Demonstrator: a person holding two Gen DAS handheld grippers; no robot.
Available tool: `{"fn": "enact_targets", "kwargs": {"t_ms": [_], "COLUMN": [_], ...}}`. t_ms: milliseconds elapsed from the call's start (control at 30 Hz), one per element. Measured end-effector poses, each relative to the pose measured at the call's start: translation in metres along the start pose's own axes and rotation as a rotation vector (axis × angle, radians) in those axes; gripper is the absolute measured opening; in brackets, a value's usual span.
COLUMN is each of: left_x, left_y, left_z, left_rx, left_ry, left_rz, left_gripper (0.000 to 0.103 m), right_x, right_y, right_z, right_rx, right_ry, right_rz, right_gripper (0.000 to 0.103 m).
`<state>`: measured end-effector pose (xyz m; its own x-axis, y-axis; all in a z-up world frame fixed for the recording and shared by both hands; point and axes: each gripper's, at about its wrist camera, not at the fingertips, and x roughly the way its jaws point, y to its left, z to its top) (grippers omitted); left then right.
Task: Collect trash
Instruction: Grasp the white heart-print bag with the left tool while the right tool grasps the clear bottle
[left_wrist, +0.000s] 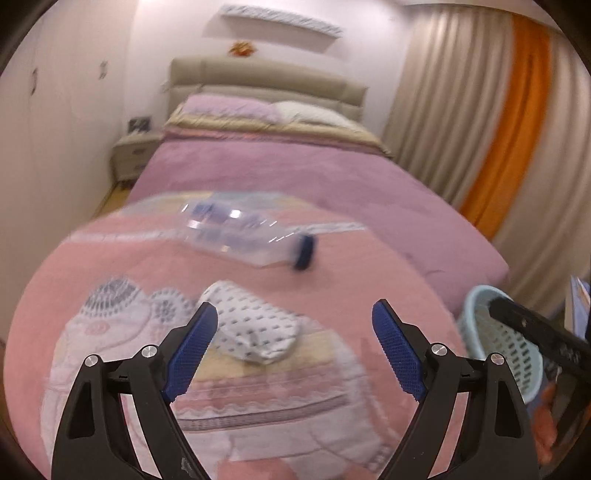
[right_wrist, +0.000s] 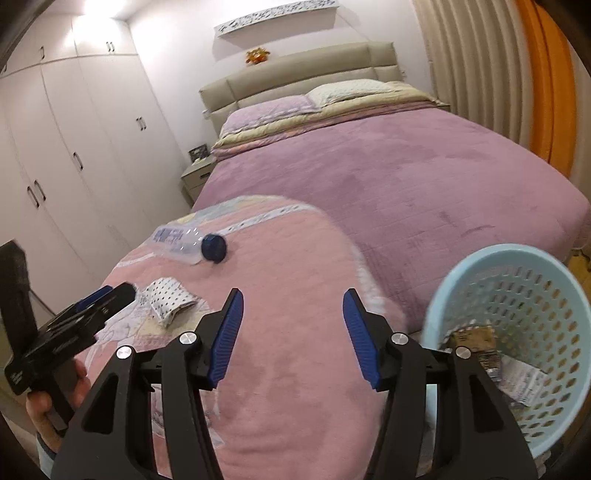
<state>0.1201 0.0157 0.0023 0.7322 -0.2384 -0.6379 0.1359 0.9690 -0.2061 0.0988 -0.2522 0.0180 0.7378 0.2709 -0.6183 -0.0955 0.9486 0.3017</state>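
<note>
The left hand-held gripper (left_wrist: 294, 334) hangs released, jaws spread wide over the crumpled spotted wrapper (left_wrist: 256, 326) on the pink blanket (left_wrist: 351, 273), seemingly lined up to take it. Farther off lies a clear plastic bottle (left_wrist: 243, 236), blue cap to the right. The right hand-held gripper (right_wrist: 293, 321) is likewise released and empty, near the pale blue basket (right_wrist: 458, 273) at the bed's right, which already holds scraps.

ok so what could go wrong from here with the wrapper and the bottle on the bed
The left gripper, open, is nearly over the dotted wrapper; on the soft pink blanket its fingers may pinch fabric too. The plastic bottle lies on its side and could roll if the blanket is tugged. The blue basket sits off to the right, so a drop could miss.
</note>
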Motion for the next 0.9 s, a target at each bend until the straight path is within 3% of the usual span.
{"fn": "enact_targets", "kwargs": {"t_ms": [133,300,467,567,700,800,900], "left_x": [0.026,0.064,0.079,0.082,0.078,0.072,0.059], "left_y": [0.018,0.032,0.030,0.026,0.024,0.034,0.052], "left_z": [0.002,0.008,0.015,0.019,0.023,0.024,0.019], "left_rx": [-0.076,-0.188,-0.157,-0.106,-0.055,-0.048,-0.056], "left_ry": [0.077,0.175,0.181,0.175,0.165,0.168,0.157], "left_rz": [0.003,0.062,0.158,0.202,0.233,0.190,0.149], "left_gripper": [0.082,0.081,0.074,0.064,0.042,0.030,0.026], "right_x": [0.020,0.030,0.037,0.044,0.055,0.067,0.085], "right_y": [0.011,0.010,0.005,0.006,0.024,0.046,0.075], "right_z": [-0.005,-0.007,-0.005,0.000,0.009,0.018,0.029], "right_rx": [-0.018,-0.013,-0.007,-0.018,-0.085,-0.150,-0.244], "right_ry": [0.035,0.057,0.063,0.073,0.078,0.086,0.092], "right_rz": [-0.004,-0.001,-0.006,0.005,0.025,0.055,0.090], "right_gripper": [0.053,0.053,0.053,0.053,0.053,0.053,0.053]}}
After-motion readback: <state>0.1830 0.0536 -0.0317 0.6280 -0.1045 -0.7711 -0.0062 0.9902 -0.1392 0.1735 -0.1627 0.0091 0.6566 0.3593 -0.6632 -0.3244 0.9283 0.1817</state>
